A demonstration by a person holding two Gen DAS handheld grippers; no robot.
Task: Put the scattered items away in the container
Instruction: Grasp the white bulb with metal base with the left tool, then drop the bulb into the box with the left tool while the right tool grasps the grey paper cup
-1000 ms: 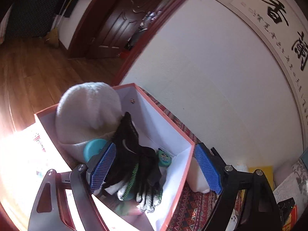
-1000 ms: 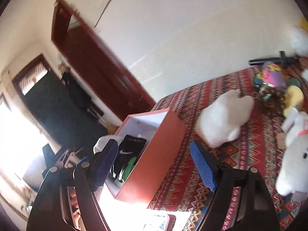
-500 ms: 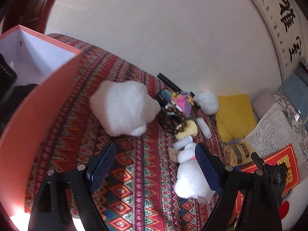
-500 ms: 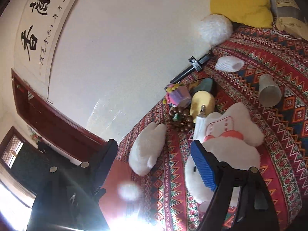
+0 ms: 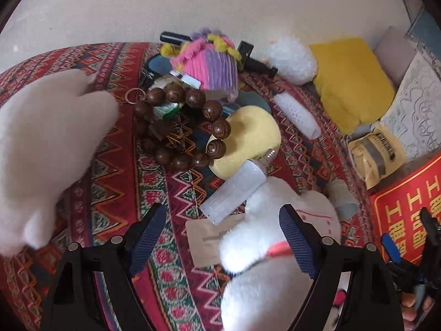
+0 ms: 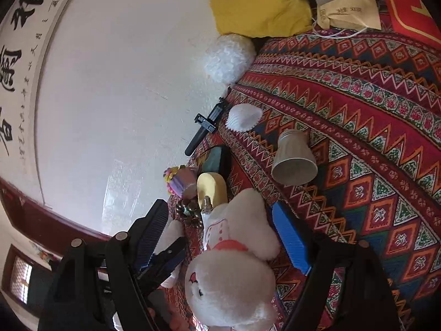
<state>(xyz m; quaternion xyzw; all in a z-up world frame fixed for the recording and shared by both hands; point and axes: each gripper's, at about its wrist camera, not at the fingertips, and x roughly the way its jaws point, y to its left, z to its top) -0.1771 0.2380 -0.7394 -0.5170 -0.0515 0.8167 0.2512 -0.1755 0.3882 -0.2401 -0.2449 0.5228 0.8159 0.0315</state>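
White plush toy with red collar: lies on the patterned blanket, lower centre-right of the left wrist view, lower centre of the right wrist view. Long axis runs roughly from the frame bottom up and away from both claws, head nearest the right camera.

Left gripper: jaws spread wide, released, nothing clamped. Plush sits partly between the pads, crowding the right-hand pad.

Right gripper: also spread, empty. Plush body lies between its pads, more centred. My read: right hand is better lined up; both are near.

Touching the plush at its upper end: a frosted white bulb with screw base, tilted, resting against a yellow pad.

Further out: wooden bead bracelet, pink-purple knitted piece, paper cup, large white fluffy item at the left edge.

Container not in view.
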